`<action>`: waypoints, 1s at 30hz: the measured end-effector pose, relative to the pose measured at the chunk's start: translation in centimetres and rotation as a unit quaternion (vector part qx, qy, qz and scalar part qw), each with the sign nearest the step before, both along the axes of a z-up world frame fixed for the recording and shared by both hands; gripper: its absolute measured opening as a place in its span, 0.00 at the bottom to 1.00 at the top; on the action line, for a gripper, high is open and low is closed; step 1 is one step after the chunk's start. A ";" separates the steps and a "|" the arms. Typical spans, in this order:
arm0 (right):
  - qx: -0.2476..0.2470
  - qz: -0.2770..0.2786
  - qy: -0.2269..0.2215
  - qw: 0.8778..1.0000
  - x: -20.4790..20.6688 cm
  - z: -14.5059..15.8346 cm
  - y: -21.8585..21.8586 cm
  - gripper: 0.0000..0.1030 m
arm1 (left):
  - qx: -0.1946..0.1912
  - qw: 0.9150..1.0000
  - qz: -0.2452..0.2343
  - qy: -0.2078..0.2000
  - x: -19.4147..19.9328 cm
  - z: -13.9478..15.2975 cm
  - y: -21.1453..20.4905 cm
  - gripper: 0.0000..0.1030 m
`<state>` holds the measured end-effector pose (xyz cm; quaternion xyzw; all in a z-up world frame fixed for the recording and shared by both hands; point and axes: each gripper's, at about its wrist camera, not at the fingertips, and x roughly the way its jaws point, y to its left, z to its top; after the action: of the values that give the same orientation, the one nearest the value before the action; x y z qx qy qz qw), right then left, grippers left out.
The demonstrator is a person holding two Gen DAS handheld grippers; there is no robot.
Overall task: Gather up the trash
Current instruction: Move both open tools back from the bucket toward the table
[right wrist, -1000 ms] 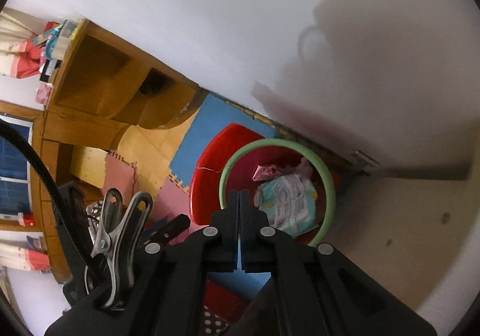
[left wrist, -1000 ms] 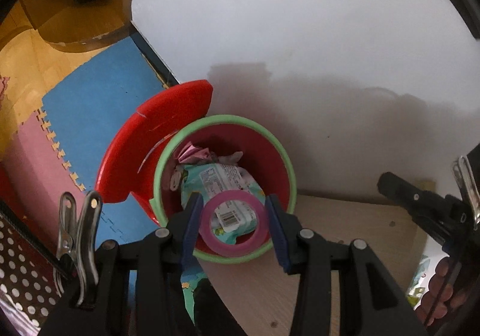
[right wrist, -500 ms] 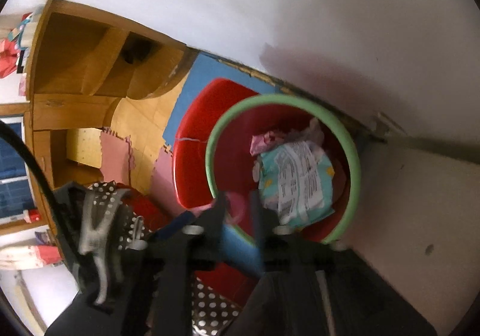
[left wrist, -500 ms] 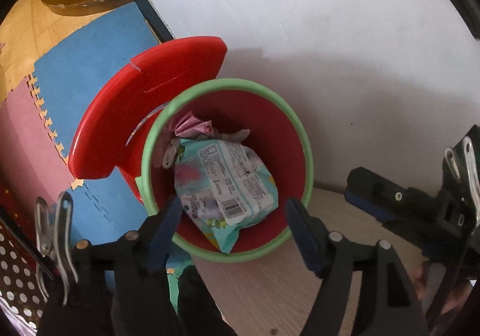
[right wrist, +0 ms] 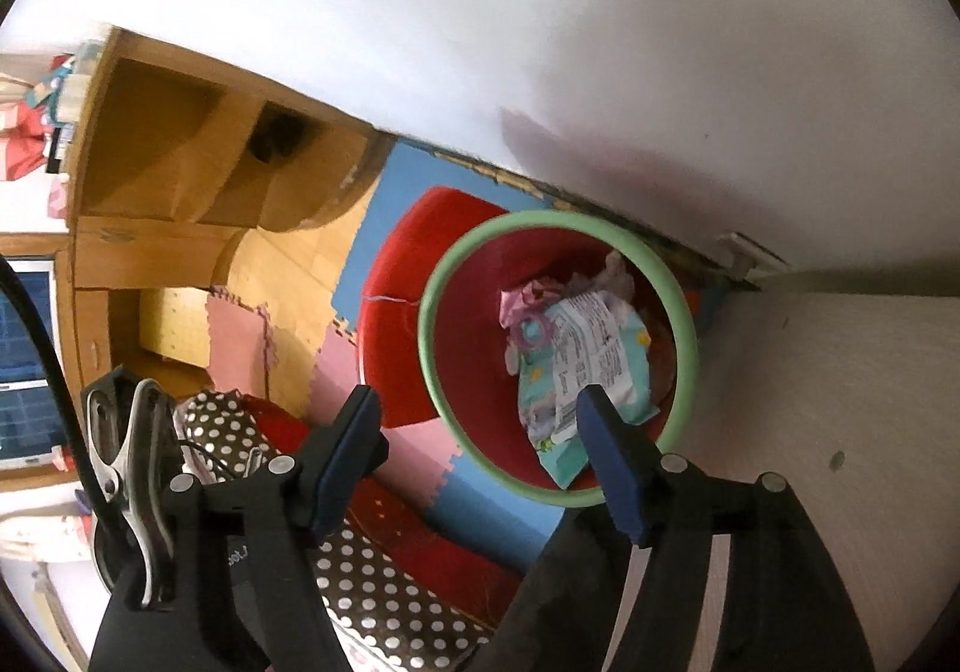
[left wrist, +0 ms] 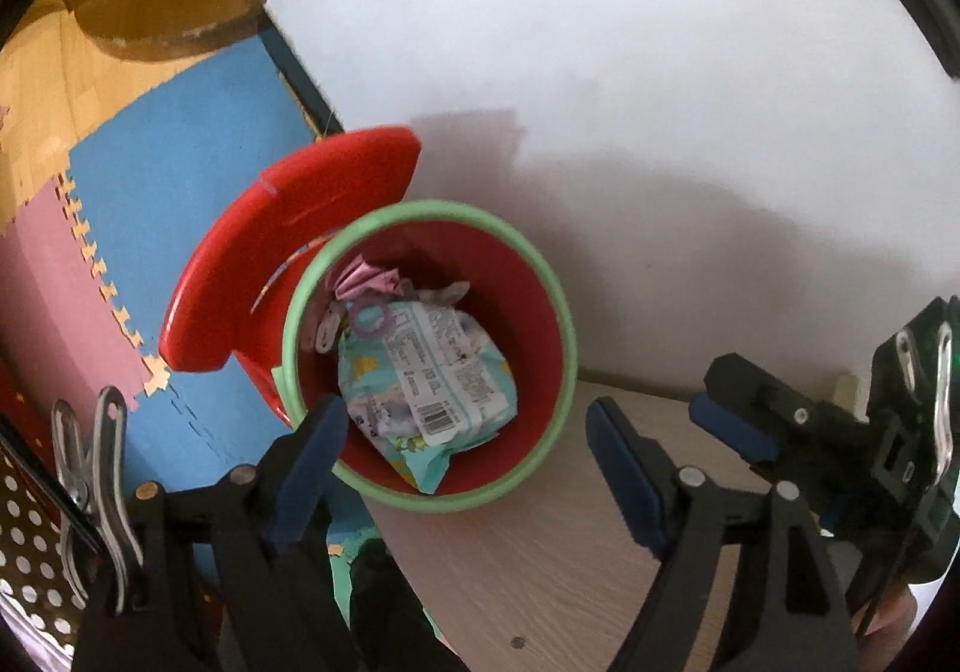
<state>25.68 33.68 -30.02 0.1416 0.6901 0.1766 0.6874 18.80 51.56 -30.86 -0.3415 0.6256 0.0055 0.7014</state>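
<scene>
A red bin with a green rim (left wrist: pixel 432 207) stands on the floor against the wall, its red lid (left wrist: pixel 288 252) tipped back. Inside lie a light blue wipes packet (left wrist: pixel 432 372), crumpled pink paper (left wrist: pixel 366 276) and a small purple ring (left wrist: pixel 369 319) resting on the packet. My left gripper (left wrist: pixel 465 435) hangs over the bin's near rim, its jaws opening with nothing between them. A finger (left wrist: pixel 729 423) of the right gripper shows at the right. In the right wrist view my right gripper (right wrist: pixel 477 417) is also above the bin (right wrist: pixel 558 219), jaws opening and empty; the ring (right wrist: pixel 531 333) lies below.
A pale wooden tabletop (left wrist: pixel 540 582) reaches up to the bin's right side. Blue and pink foam mats (left wrist: pixel 168 180) cover the floor on the left. A wooden shelf unit (right wrist: pixel 180 162) stands further left, and polka-dot fabric (right wrist: pixel 372 600) lies below the grippers. A white wall rises behind.
The left gripper opened and let go of the purple ring, which dropped into the bin onto the packet. The right gripper went from shut to open and sank toward the bin.
</scene>
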 end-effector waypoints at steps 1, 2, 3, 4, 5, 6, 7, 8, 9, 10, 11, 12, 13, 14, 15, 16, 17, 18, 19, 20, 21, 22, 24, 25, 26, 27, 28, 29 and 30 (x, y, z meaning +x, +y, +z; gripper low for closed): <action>0.003 -0.001 -0.004 1.000 -0.1 0.4 -0.1 0.68 | 0.003 1.000 -0.003 -0.003 0.0 0.4 0.0 0.83; 0.007 -0.002 -0.009 1.000 -0.1 0.9 -0.1 0.68 | 0.009 1.000 -0.006 -0.006 0.1 1.0 0.0 0.83; 0.008 0.000 -0.014 1.000 -0.1 1.2 0.0 0.68 | 0.016 1.000 -0.007 -0.007 0.1 1.6 0.0 0.83; 0.006 0.007 -0.022 1.000 -0.2 1.7 0.2 0.68 | 0.018 1.000 -0.006 -0.009 0.1 2.1 0.1 0.82; 0.000 0.016 -0.032 0.999 -0.4 2.2 0.5 0.68 | 0.018 1.000 -0.004 -0.011 0.0 2.6 0.2 0.82; -0.004 0.024 -0.041 0.999 -0.6 2.7 0.8 0.68 | 0.018 1.000 -0.003 -0.013 0.0 3.1 0.3 0.82; -0.006 0.034 -0.051 0.998 -0.8 3.3 1.3 0.68 | 0.022 1.000 -0.003 -0.014 -0.1 3.7 0.3 0.83; -0.004 0.041 -0.055 0.998 -1.0 3.7 1.5 0.68 | 0.026 1.000 -0.003 -0.014 -0.1 4.0 0.3 0.82; 0.000 0.048 -0.059 0.997 -1.3 4.2 1.8 0.68 | 0.035 0.999 -0.005 -0.016 -0.2 4.7 0.3 0.82; 0.003 0.052 -0.064 0.997 -1.5 4.8 2.0 0.68 | 0.042 0.999 -0.008 -0.017 -0.2 5.3 0.3 0.82; 0.005 0.054 -0.068 0.996 -1.8 5.2 2.2 0.68 | 0.046 0.999 -0.010 -0.017 -0.3 5.7 0.3 0.82; 0.008 0.054 -0.072 0.996 -2.0 5.6 2.3 0.68 | 0.054 0.998 -0.013 -0.017 -0.5 6.4 0.3 0.82; 0.014 0.053 -0.077 0.996 -2.3 6.3 2.3 0.68 | 0.062 0.998 -0.016 -0.018 -0.6 7.2 0.3 0.82; 0.018 0.051 -0.080 0.995 -2.6 6.6 2.3 0.68 | 0.067 0.997 -0.017 -0.019 -0.7 7.7 0.3 0.82; 0.025 0.048 -0.082 0.995 -2.8 7.1 2.2 0.68 | 0.075 0.997 -0.020 -0.022 -0.9 8.6 0.2 0.82; 0.036 0.042 -0.080 0.995 -3.2 7.8 1.9 0.68 | 0.083 0.996 -0.024 -0.024 -1.1 9.6 0.0 0.82; 0.041 0.038 -0.082 0.995 -3.5 8.2 1.7 0.68 | 0.089 0.995 -0.026 -0.025 -1.2 10.3 -0.1 0.82; 0.044 0.036 -0.087 0.995 -4.0 8.8 1.4 0.68 | 0.100 0.994 -0.029 -0.030 -1.4 11.5 -0.3 0.83; 0.042 0.034 -0.094 0.994 -4.4 9.6 1.2 0.68 | 0.105 0.993 -0.030 -0.034 -1.5 12.2 -0.4 0.83; 0.040 0.034 -0.103 0.993 -4.9 10.4 0.9 0.68 | 0.113 0.992 -0.030 -0.040 -1.6 13.1 -0.7 0.83; 0.041 0.034 -0.111 0.992 -5.3 11.3 0.7 0.68 | 0.123 0.991 -0.028 -0.046 -1.8 14.2 -0.9 0.83; 0.044 0.036 -0.117 0.991 -5.8 12.1 0.4 0.68 | 0.129 0.990 -0.030 -0.050 -1.9 15.2 -1.2 0.83; 0.047 0.034 -0.129 0.990 -6.7 13.5 -0.1 0.68 | 0.140 0.988 -0.028 -0.057 -2.0 16.7 -1.6 0.83; 0.051 0.031 -0.137 0.989 -7.2 14.4 -0.6 0.68 | 0.146 0.987 -0.027 -0.059 -2.1 17.3 -1.8 0.82; 0.054 0.028 -0.141 0.988 -7.5 15.1 -1.0 0.68 | 0.151 0.986 -0.031 -0.062 -2.1 18.2 -2.2 0.82; 0.060 0.024 -0.146 0.987 -8.1 15.8 -1.4 0.68 | 0.158 0.985 -0.034 -0.066 -2.1 18.9 -2.7 0.83; 0.064 0.021 -0.150 0.986 -8.5 16.4 -1.7 0.68 | 0.164 0.983 -0.036 -0.069 -2.1 19.5 -3.0 0.83; 0.070 0.019 -0.155 0.985 -9.0 17.1 -2.3 0.68 | 0.175 0.981 -0.040 -0.075 -2.2 20.5 -3.7 0.83; 0.073 0.016 -0.158 0.985 -9.5 17.7 -2.6 0.68 | 0.180 0.980 -0.043 -0.080 -2.3 20.9 -4.2 0.83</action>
<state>16.15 31.09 -12.36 0.1507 0.5601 0.2576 0.7728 16.52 47.34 -9.93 -0.1822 0.5705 0.0605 0.7985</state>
